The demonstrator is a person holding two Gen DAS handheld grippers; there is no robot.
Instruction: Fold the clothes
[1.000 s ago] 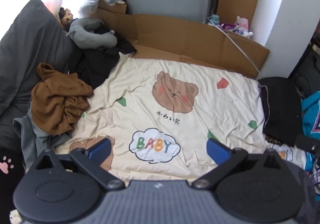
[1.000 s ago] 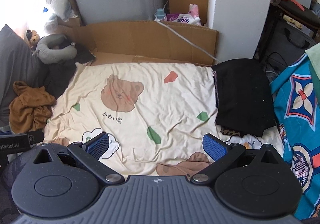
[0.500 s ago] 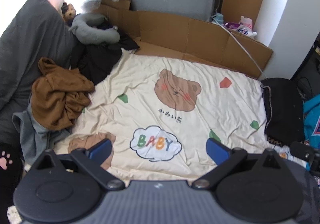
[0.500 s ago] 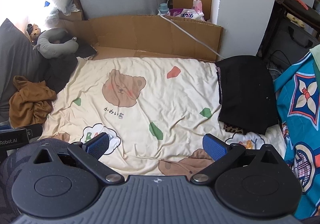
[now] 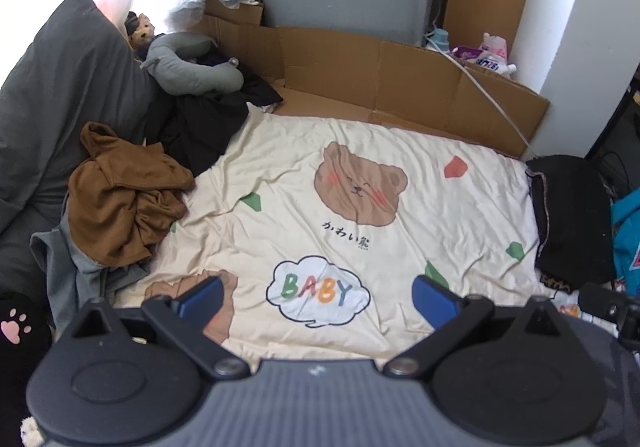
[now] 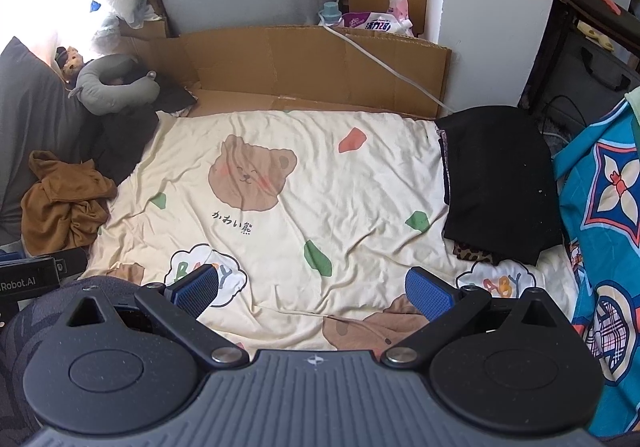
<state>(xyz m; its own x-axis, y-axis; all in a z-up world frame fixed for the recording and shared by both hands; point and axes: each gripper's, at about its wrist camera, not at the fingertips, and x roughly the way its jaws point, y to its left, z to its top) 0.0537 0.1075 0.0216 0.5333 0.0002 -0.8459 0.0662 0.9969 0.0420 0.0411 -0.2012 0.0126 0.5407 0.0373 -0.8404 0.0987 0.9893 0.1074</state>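
Note:
A crumpled brown garment (image 5: 120,203) (image 6: 62,203) lies in a heap at the left of the cream bear-print sheet (image 5: 360,151) (image 6: 360,187), on top of a grey garment (image 5: 76,271). More dark clothes (image 5: 204,127) are piled behind it. A folded black garment (image 5: 568,215) (image 6: 496,175) rests at the sheet's right edge over a leopard-print piece (image 6: 474,253). My left gripper (image 5: 318,299) hovers open over the "BABY" cloud print, holding nothing. My right gripper (image 6: 312,291) hangs open above the sheet's near edge, also with nothing in it.
A grey pillow (image 5: 52,95) and a grey neck pillow (image 5: 192,65) sit at the left. Cardboard (image 5: 400,75) lines the far side, with a white cable (image 6: 384,59) over it. A blue patterned cloth (image 6: 600,207) lies on the right. A white pillar (image 6: 496,7) stands behind.
Both grippers have drawn back a little and tilted down, so the sheet sits lower in each view. No garment has moved, and both stay open.

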